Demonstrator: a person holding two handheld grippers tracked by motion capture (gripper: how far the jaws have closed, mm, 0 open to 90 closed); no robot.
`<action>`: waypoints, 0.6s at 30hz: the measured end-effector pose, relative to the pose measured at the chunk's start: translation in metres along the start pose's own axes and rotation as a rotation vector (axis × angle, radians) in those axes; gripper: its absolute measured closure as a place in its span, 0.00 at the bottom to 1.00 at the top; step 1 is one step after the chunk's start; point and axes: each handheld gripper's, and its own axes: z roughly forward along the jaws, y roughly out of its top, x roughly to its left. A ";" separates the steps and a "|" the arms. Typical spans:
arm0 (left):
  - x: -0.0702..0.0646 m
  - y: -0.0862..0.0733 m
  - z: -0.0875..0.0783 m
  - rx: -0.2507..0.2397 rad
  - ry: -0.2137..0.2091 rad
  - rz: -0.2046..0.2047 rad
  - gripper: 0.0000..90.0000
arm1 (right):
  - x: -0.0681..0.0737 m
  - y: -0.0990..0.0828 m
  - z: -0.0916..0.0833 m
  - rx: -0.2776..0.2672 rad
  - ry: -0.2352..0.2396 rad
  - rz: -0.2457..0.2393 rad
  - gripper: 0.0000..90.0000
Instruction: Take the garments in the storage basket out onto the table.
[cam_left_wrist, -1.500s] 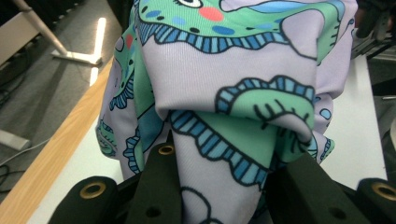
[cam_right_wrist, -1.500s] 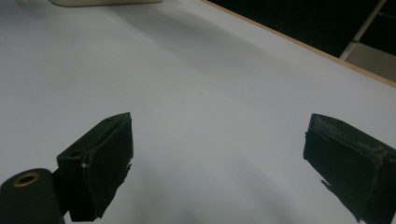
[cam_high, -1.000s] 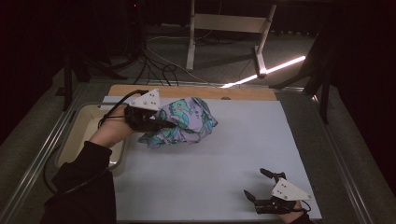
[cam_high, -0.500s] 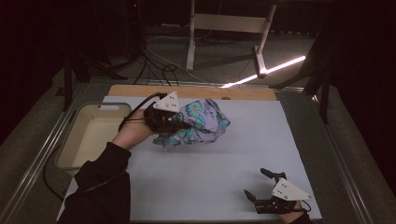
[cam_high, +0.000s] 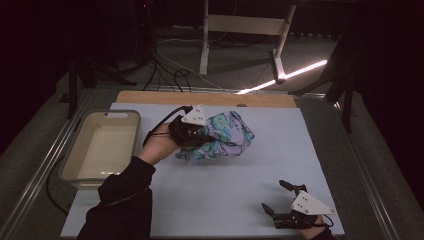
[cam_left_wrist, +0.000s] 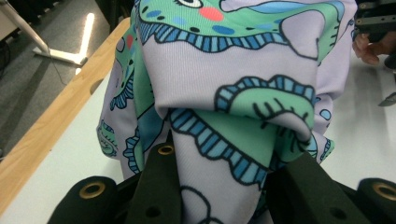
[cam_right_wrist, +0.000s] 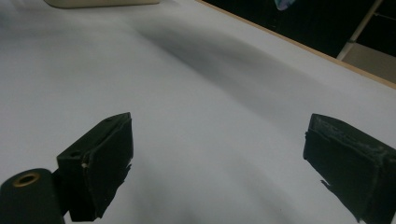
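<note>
A lilac cloth (cam_high: 225, 137) printed with green and blue figures hangs bunched just over the white table top (cam_high: 280, 150), left of its middle. My left gripper (cam_high: 197, 136) is shut on the cloth, and in the left gripper view the fabric (cam_left_wrist: 233, 107) spills up between and over the two black jaws. My right gripper (cam_high: 276, 197) rests near the table's front right corner, open, jaws wide apart with bare table (cam_right_wrist: 210, 121) between them.
A cream plastic tub (cam_high: 102, 147) stands at the table's left edge. A wooden strip (cam_high: 205, 98) borders the far edge. Behind the table are cables, a stand's legs (cam_high: 240, 40) and a bright light strip (cam_high: 285, 77) on the floor.
My left gripper has carried the cloth rightward from beside the tub toward the table's middle, and slightly lower. The right gripper has stayed put.
</note>
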 end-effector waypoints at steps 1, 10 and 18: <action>0.000 0.000 0.002 0.002 0.003 0.003 0.83 | 0.000 0.000 0.000 -0.001 0.000 0.000 0.10; -0.005 -0.004 0.025 0.015 0.023 -0.042 0.82 | 0.000 0.000 0.000 -0.001 0.002 0.007 0.10; -0.008 -0.008 0.044 0.029 0.033 -0.065 0.82 | 0.000 -0.001 0.001 -0.001 0.003 0.003 0.10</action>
